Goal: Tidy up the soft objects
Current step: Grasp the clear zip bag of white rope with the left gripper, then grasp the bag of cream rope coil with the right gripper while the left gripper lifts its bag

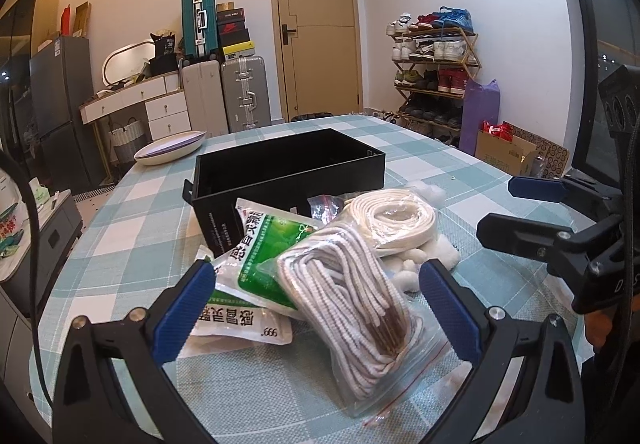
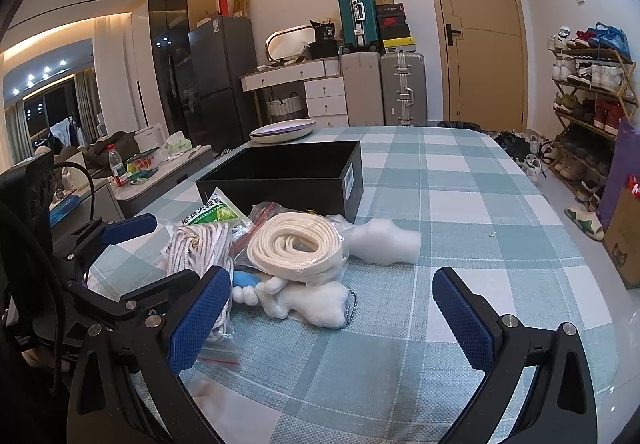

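An open black box (image 1: 288,171) (image 2: 280,175) stands on the checked tablecloth. In front of it lies a pile: a clear bag of white cord (image 1: 360,308) (image 2: 200,248), a coil of cream flat lace (image 1: 394,217) (image 2: 298,246), green-and-white sachets (image 1: 264,248) (image 2: 218,209), a white plush toy (image 2: 304,298) and white cotton fluff (image 2: 384,240) (image 1: 434,189). My left gripper (image 1: 320,304) is open, its blue pads either side of the cord bag. My right gripper (image 2: 332,320) is open just short of the plush toy, nothing between its fingers.
A stack of shallow plates (image 1: 170,151) (image 2: 282,131) sits at the table's far left edge. Right of the pile the tablecloth (image 2: 460,203) is bare. Suitcases (image 1: 224,95), a door (image 1: 320,27) and a shoe rack (image 1: 434,71) stand beyond the table.
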Motion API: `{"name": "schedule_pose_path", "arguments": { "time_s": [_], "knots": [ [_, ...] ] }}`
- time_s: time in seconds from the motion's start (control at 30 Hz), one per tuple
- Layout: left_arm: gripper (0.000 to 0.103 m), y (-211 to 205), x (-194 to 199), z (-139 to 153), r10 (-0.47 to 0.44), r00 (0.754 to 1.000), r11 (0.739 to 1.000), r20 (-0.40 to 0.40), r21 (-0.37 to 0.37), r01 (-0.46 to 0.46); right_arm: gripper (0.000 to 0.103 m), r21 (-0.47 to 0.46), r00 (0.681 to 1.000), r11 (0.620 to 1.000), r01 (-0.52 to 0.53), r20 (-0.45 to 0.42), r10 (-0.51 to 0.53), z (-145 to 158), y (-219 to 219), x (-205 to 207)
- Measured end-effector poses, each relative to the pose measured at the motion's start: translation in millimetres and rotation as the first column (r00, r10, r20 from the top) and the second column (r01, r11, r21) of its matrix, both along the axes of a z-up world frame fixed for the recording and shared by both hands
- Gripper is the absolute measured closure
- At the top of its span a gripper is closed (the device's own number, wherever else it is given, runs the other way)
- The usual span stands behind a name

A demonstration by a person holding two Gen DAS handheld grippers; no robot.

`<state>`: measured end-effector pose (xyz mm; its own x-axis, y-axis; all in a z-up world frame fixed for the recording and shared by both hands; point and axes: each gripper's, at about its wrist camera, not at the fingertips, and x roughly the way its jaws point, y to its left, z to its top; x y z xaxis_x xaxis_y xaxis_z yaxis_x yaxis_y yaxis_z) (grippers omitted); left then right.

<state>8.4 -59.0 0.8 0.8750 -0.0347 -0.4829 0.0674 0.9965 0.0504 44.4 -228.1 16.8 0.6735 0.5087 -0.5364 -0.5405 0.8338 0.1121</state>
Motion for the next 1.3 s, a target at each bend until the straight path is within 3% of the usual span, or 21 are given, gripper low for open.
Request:
{"name": "schedule_pose_path", "arguments": {
  "time_s": [0.17, 0.5, 0.67, 0.73, 1.03, 1.3],
  "knots": [
    [0.019, -6, 7, -5, -0.015, 1.0, 1.0, -0.026, 0.026, 0.016, 0.0, -0.001, 1.0, 1.0, 0.001, -0.001, -0.001, -2, 0, -1],
    [0.034, -15, 5, -14, -0.065, 0.995, 0.995, -0.073, 0.069, 0.07, 0.0, 0.0, 1.0, 1.0, -0.003, 0.0, 0.003, -3, 1, -3],
    [0.063, -17, 3, -13, -0.114, 0.989, 0.991, -0.094, 0.054, 0.119, 0.0, 0.005, 1.0, 1.0, -0.002, -0.005, 0.002, -2, 1, -3],
    [0.067, -14, 0, -9, -0.128, 0.988, 0.991, -0.091, 0.027, 0.131, 0.0, 0.01, 1.0, 1.0, -0.003, -0.011, 0.003, -1, 1, -2],
    [0.069, 14, -8, 17, -0.104, 0.994, 0.992, -0.029, -0.07, 0.102, 0.0, -0.013, 0.997, 1.0, -0.007, -0.073, 0.006, -1, 12, 6],
    [0.069, 42, -10, 33, -0.041, 0.999, 0.996, 0.011, -0.08, 0.042, 0.0, -0.059, 0.991, 0.998, -0.024, -0.132, 0.016, -7, 39, 24]
  ]
}}
